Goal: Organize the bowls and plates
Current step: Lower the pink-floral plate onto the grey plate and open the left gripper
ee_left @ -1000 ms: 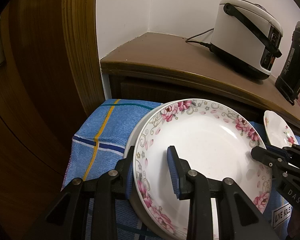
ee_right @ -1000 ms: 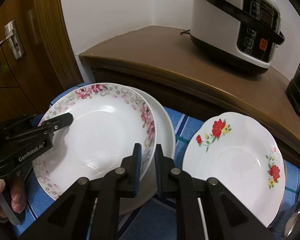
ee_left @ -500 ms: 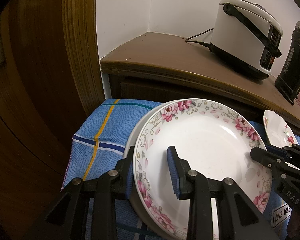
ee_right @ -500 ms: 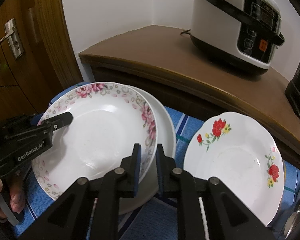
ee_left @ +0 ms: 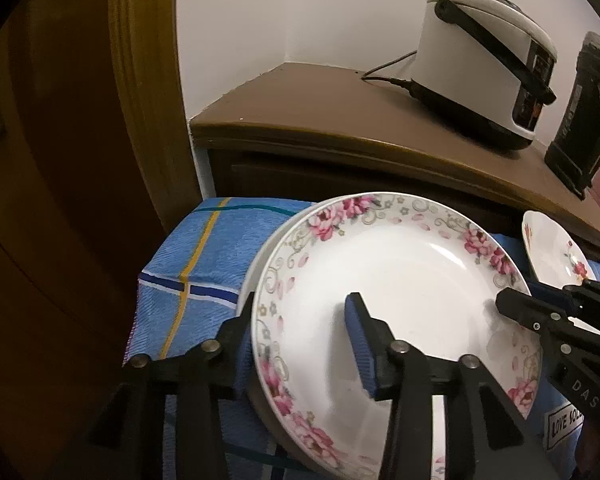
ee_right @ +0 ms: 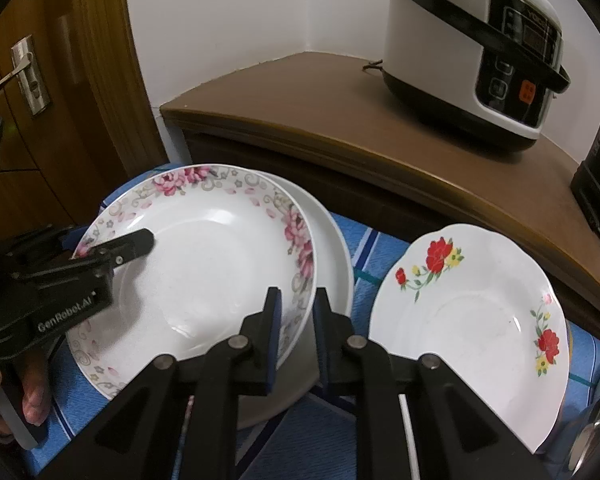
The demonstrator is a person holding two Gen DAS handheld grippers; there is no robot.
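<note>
At the far left stood a brown wooden door with a metal lever handle, and beside it the door frame. Below, a blue checked cloth covered the tabletop. The left tongs straddled the near-left rim of the pink-flowered plate, one finger outside the rim and the blue-padded one over the plate's well; the jaws were opening and the pads no longer pressed on the rim. In the right wrist view a hand showed under that tool at the lower left.

The pink-flowered plate lay stacked on a plain white plate, whose rim stuck out to the right. The right tongs sat at that side, the flowered plate's right rim between the two blue pads; the jaws stood only slightly apart and were opening, with a gap visible at the rim.

Further right, well clear of the stack, a scalloped white plate with red flowers rested on the cloth. At the lower right corner a shiny metal object was too cut off to identify.

Behind everything ran a dark wooden cabinet top, carrying a white rice cooker with a black handle and its cord, then a black appliance at the right edge.
</note>
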